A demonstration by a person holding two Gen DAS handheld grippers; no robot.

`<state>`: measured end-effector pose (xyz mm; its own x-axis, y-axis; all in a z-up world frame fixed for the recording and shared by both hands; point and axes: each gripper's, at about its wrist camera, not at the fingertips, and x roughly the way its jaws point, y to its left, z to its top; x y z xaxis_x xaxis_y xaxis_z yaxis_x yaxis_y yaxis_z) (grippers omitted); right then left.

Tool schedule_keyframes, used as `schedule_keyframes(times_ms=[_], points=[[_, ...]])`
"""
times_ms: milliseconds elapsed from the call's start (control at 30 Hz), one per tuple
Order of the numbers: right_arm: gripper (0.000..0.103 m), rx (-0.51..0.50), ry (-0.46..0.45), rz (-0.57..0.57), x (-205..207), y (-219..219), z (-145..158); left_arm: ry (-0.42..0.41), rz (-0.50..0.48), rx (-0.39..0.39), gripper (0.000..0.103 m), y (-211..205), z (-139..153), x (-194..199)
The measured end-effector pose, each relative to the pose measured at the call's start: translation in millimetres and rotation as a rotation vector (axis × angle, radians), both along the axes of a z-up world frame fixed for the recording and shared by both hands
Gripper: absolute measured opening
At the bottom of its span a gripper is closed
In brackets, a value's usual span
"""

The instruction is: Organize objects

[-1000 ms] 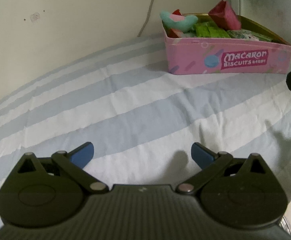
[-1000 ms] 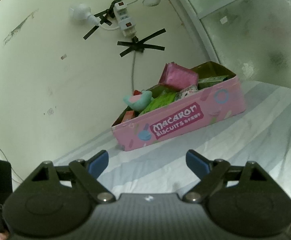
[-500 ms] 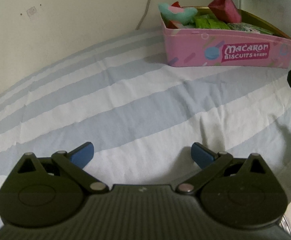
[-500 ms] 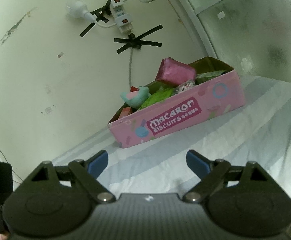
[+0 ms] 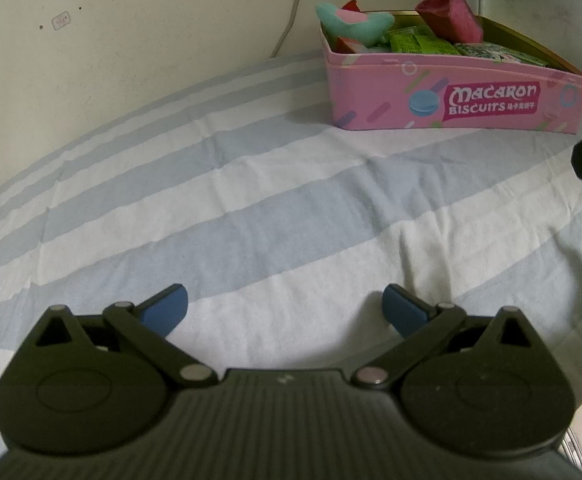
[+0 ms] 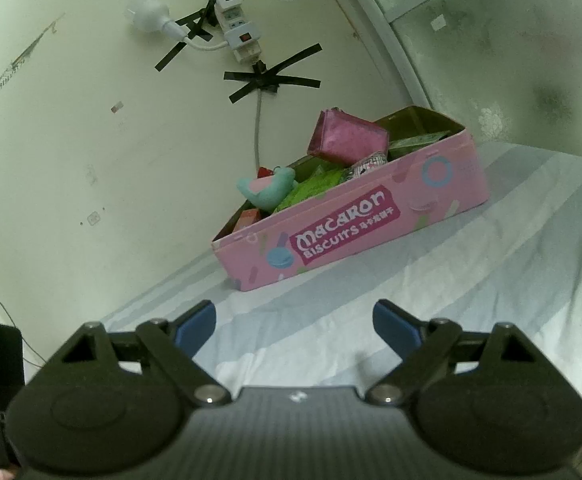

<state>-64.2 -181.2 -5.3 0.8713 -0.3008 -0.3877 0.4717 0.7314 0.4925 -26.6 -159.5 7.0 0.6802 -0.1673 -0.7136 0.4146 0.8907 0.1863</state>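
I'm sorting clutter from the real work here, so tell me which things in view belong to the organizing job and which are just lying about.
Part of the job:
- pink biscuit box
- teal plush toy
- pink pouch
- green packets
- left tongs and right tongs, both open and empty

Just lying about:
- power strip taped to the wall
- striped sheet

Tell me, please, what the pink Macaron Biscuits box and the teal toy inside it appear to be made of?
Macaron Biscuits box: probably printed tin, given its smooth glossy walls, rolled rim and gold-toned interior; coated card is possible. Teal toy: soft plush fabric, with a matte fuzzy surface and rounded stuffed shape.
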Motion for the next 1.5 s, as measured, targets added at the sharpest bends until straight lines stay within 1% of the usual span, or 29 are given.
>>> schedule_keyframes(times_ms=[733, 1500], points=[[0.089, -0.008, -0.003, -0.005, -1.3, 2.2, 0.5, 0.0, 0.001, -0.006, 0.103, -0.2, 1.2, -5.5], [0.089, -0.017, 0.001, -0.012, -0.8, 4.4, 1.9, 0.016, -0.013, -0.033, 0.103, 2.9, 3.3, -5.7]])
